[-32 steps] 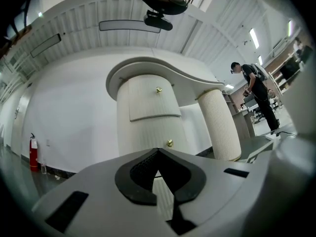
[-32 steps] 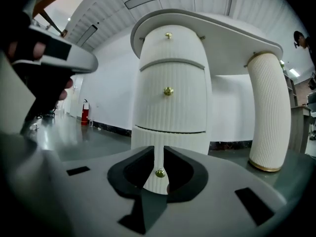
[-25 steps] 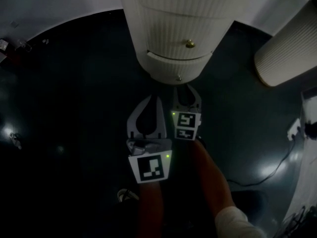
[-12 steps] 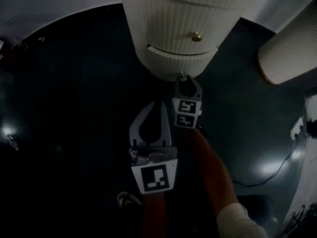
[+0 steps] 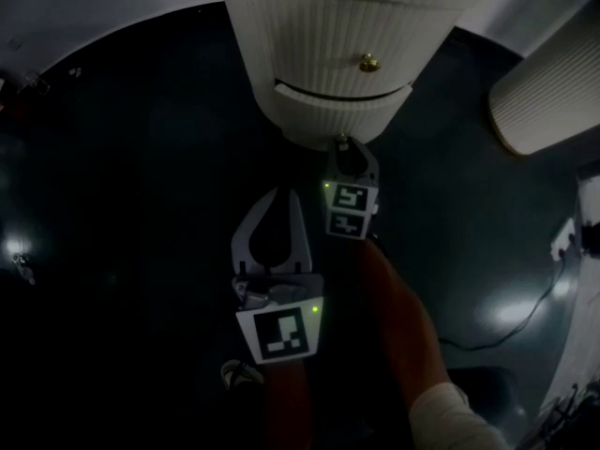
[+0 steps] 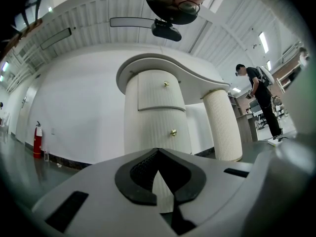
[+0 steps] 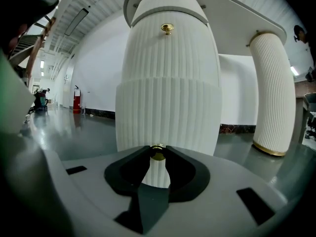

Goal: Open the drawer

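— White ribbed cabinet [image 5: 328, 45], its lowest drawer [image 5: 342, 115] near the floor. The right tongs [image 5: 344, 148] are closing on the brass knob [image 7: 158, 155]; the left tongs [image 5: 286, 195] are pinched together, empty.
— Only the tips catch it, I reckon. A crooked pull and they slip off.

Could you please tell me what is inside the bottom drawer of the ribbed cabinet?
The bottom drawer hides its inside behind its ribbed front. Only that front shows, with the brass knob between the closing jaws of the right gripper.

Knob [image 7: 157, 155] within right gripper [image 7: 157, 151] (cabinet [image 7: 168, 93] behind)
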`<state>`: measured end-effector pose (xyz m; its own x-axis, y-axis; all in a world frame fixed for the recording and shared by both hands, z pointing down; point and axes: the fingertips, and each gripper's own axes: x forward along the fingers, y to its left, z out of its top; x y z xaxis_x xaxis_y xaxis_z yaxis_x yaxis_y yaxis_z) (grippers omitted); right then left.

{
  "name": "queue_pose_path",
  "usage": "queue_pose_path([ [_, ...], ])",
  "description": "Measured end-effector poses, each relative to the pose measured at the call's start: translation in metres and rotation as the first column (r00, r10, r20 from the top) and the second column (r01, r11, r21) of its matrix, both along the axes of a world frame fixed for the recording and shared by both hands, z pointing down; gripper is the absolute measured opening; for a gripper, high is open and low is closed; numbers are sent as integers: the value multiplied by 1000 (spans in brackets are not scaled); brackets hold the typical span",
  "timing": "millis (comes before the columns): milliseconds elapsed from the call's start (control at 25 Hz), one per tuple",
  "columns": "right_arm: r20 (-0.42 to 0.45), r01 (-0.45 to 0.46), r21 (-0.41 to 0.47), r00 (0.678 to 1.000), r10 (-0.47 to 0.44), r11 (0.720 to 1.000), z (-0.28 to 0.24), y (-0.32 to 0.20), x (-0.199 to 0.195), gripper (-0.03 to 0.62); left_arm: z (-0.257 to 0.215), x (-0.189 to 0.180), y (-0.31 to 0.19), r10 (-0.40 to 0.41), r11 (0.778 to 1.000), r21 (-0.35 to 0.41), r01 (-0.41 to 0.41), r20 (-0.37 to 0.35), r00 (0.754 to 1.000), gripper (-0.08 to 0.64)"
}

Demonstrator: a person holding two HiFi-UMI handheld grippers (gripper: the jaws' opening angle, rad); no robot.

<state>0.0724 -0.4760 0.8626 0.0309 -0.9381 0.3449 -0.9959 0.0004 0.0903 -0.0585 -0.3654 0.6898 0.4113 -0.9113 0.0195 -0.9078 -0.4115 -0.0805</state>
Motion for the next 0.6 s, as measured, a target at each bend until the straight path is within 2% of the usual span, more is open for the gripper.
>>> queue_pose_path([
  [600, 17, -21, 9, 1000, 21, 1000, -2, 66, -11, 106, -9, -10, 6, -22, 1000, 21, 22, -23, 999, 2],
])
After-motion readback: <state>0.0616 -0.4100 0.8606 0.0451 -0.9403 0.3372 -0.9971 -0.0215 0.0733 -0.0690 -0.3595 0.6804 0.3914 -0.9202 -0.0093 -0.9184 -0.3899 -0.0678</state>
